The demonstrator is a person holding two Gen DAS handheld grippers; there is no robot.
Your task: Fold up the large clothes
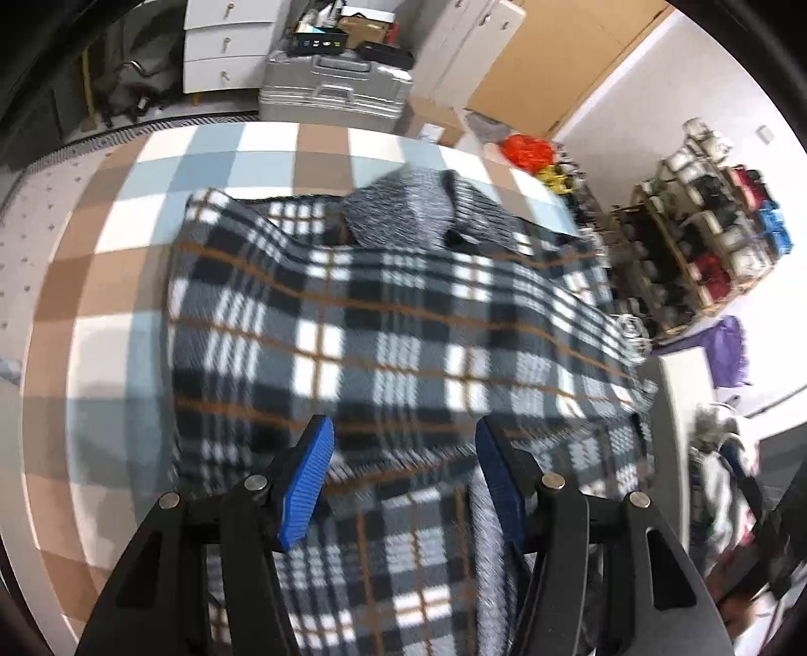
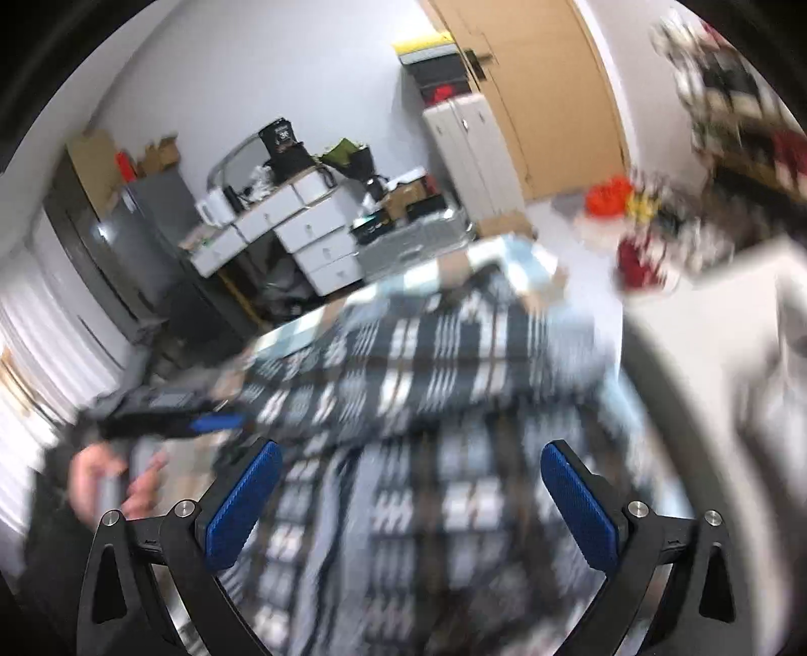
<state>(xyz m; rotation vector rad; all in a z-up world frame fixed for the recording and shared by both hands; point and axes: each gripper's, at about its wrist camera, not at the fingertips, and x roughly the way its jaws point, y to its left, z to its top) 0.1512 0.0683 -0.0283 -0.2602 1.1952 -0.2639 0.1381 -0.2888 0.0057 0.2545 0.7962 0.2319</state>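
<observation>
A large plaid jacket, black, white and grey with thin orange lines, lies spread on a checked bed cover. Its grey hood is at the far end. My left gripper hovers over the jacket's near part with its jaws about half apart; the pads do not press on the cloth. A grey lining strip runs beside its right finger. My right gripper stands wide open above the same jacket, which is heavily blurred. The right wrist view also shows the left gripper's blue pad and a hand at the left.
Beyond the bed stand a silver case and white drawers. A red bag and a shoe rack line the right wall. A white surface stands close on the right.
</observation>
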